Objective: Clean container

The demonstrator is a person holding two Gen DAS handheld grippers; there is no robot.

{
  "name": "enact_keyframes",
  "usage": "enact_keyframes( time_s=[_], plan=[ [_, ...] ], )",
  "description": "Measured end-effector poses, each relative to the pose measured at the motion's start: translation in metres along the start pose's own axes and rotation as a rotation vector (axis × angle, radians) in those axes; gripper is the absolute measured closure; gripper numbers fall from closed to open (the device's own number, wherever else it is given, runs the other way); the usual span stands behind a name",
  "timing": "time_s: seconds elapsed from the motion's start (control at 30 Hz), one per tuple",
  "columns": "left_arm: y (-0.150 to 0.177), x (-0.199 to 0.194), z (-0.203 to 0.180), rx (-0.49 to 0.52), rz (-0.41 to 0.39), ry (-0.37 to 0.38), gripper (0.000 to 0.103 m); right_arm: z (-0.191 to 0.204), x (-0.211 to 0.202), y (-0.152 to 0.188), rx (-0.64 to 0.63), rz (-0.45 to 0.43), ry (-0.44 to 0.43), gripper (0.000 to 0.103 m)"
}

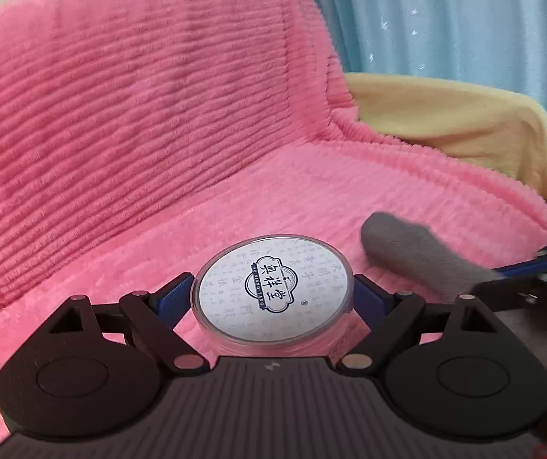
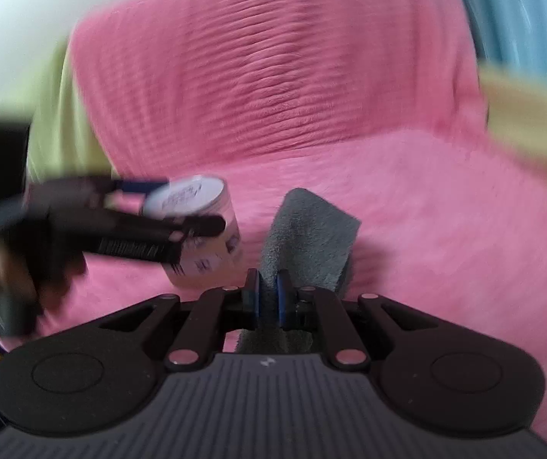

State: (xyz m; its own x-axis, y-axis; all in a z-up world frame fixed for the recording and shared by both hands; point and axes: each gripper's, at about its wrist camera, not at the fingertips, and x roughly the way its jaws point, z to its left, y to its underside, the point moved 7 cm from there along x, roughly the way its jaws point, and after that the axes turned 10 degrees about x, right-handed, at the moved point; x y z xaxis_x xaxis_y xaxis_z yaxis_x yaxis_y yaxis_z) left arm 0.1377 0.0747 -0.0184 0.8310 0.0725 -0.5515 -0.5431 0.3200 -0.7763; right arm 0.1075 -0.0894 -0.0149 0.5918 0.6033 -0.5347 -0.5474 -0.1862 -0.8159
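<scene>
Two handheld grippers worked over a pink ribbed blanket (image 1: 158,134). At lower centre of the left wrist view, the left gripper (image 1: 273,298) pinched a round lidded container (image 1: 271,294). The right gripper (image 2: 268,298) clamped a grey cloth (image 2: 307,237), near the container's right.

We see a pink ribbed plush blanket (image 1: 158,122) draped over a yellow-covered seat (image 1: 464,114), covering its back and cushion.

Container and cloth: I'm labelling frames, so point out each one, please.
container (image 1: 271,289), left wrist view, on its printed lid.
grey cloth (image 2: 311,229), right wrist view, on its upper fold.
</scene>
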Motion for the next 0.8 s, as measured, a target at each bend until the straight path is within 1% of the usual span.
enact_keyframes(
  time_s=[0.03,0.1,0.23,0.43,0.53,0.63,0.73,0.8],
  plan=[
    [0.002,0.004,0.0,-0.003,0.006,0.004,0.015,0.006,0.004,0.004,-0.06,0.03,0.021,0.095],
    [0.009,0.007,-0.001,-0.004,0.012,0.014,0.015,0.014,0.017,0.016,-0.105,0.117,0.032,0.095],
    [0.017,0.009,-0.007,0.005,0.026,0.018,0.015,0.028,0.041,0.035,-0.184,0.226,0.096,0.096],
    [0.02,0.007,-0.009,-0.011,0.017,0.023,0.015,0.05,0.052,0.039,-0.249,0.212,0.24,0.095],
    [0.021,0.006,-0.01,-0.017,0.015,0.025,0.015,0.046,0.06,0.048,-0.306,0.198,0.297,0.094],
    [0.019,0.006,-0.01,-0.029,0.015,0.031,0.015,0.047,0.071,0.055,-0.348,0.176,0.357,0.09],
    [0.019,0.008,-0.01,-0.042,0.019,0.043,0.014,0.046,0.079,0.055,-0.356,0.144,0.386,0.089],
    [0.019,0.01,-0.012,-0.045,0.022,0.052,0.015,0.041,0.081,0.053,-0.3,0.122,0.38,0.089]
  ],
)
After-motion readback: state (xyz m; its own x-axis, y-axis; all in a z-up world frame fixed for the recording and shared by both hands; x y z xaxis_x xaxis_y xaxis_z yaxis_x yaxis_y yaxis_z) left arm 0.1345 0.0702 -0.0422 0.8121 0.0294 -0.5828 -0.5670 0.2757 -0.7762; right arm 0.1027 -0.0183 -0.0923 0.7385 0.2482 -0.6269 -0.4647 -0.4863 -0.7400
